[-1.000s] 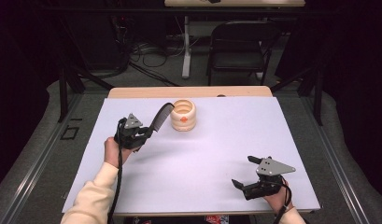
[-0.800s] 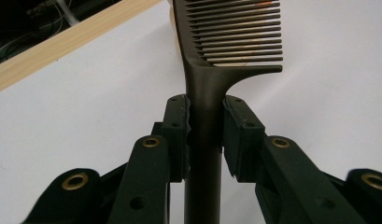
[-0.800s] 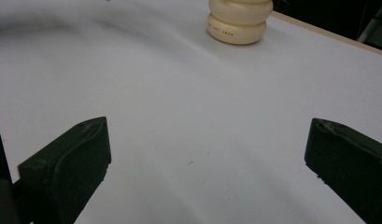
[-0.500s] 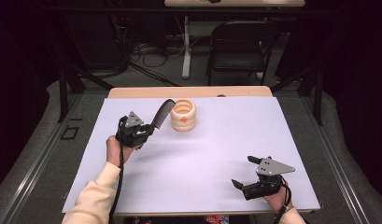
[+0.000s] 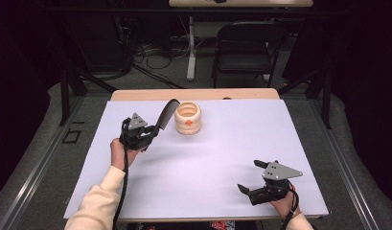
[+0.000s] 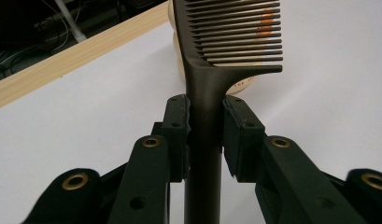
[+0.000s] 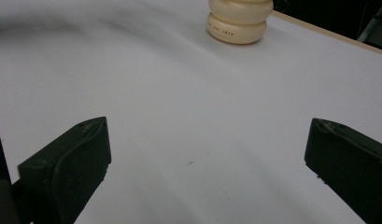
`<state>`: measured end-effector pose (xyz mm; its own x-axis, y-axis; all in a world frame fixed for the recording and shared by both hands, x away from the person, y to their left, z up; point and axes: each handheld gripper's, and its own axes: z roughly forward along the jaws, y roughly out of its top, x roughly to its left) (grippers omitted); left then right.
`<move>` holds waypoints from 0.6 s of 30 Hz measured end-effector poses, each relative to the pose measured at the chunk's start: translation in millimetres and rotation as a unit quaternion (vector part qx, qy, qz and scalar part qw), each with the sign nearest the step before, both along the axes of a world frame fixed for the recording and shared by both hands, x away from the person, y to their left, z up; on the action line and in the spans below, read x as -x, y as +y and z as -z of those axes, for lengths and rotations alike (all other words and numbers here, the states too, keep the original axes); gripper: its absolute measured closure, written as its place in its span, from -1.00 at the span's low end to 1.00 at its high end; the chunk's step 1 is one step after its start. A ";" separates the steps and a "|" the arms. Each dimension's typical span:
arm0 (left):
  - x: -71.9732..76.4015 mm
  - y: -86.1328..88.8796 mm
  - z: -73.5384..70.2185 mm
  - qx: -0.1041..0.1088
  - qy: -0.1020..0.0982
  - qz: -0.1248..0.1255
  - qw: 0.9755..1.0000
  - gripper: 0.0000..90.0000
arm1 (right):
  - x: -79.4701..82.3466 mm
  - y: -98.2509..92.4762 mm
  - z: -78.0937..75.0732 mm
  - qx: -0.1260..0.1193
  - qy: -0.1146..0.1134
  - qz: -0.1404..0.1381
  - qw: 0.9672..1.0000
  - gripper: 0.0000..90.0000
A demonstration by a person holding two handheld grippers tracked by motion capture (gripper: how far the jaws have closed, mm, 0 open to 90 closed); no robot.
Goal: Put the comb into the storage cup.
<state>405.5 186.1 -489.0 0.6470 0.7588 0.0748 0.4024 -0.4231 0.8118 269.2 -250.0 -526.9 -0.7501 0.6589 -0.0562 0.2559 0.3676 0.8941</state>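
Black comb point(image 6: 226, 51), cream ribbed holder point(image 5: 188, 118) with orange spot, white table cover point(image 5: 222, 167), pale wooden edge point(image 5: 136, 95).

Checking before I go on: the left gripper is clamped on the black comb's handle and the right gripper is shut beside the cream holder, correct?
Not quite: the right gripper is open and empty, as the right gripper view shows, far from the cream holder. The left gripper does clamp the black comb.

- The high view looks forward and down from above the person's side, far enough back to take in the whole table point(image 5: 136, 191) and the floor beyond.
- The left gripper view rides close behind the comb point(image 6: 203, 121), facing along it to the cup point(image 6: 244, 84) and the table's far edge.
- The right gripper view sits low over the sheet, facing across it — the cup point(image 7: 238, 21) stands far off.
- All three share the cup point(image 5: 188, 118).
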 end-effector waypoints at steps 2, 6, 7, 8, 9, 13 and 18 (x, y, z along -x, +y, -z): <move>-0.6 -0.4 0.1 0.001 -0.002 -0.001 1.000 0.61 | -0.1 0.2 0.1 0.000 0.000 -0.001 1.000 -1.00; -1.8 -1.2 0.0 0.007 -0.005 -0.003 1.000 0.61 | -0.1 0.1 0.1 0.000 0.000 0.000 1.000 -1.00; -1.9 -1.4 0.0 0.010 -0.006 -0.003 1.000 0.61 | -0.1 0.2 0.1 0.001 0.000 0.000 1.000 -1.00; -1.9 -1.5 0.0 0.011 -0.007 -0.003 1.000 0.61 | -0.2 0.3 0.1 0.000 0.000 0.000 1.000 -1.00; -2.0 -1.9 0.2 0.011 -0.008 -0.003 1.000 0.61 | -0.2 0.3 0.1 0.001 0.000 0.000 1.000 -1.00; -2.3 -2.4 0.5 0.016 -0.011 -0.005 1.000 0.61 | -0.5 0.4 0.2 0.001 -0.001 -0.001 1.000 -1.00; -3.1 -2.8 0.2 0.021 -0.015 -0.006 1.000 0.61 | -0.4 0.5 0.1 0.001 0.000 -0.001 1.000 -1.00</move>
<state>408.6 183.3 -489.2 0.6353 0.7697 0.0620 0.3830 -0.3838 0.8402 269.6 -249.5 -527.1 -0.7509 0.6578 -0.0581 0.2548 0.3697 0.8935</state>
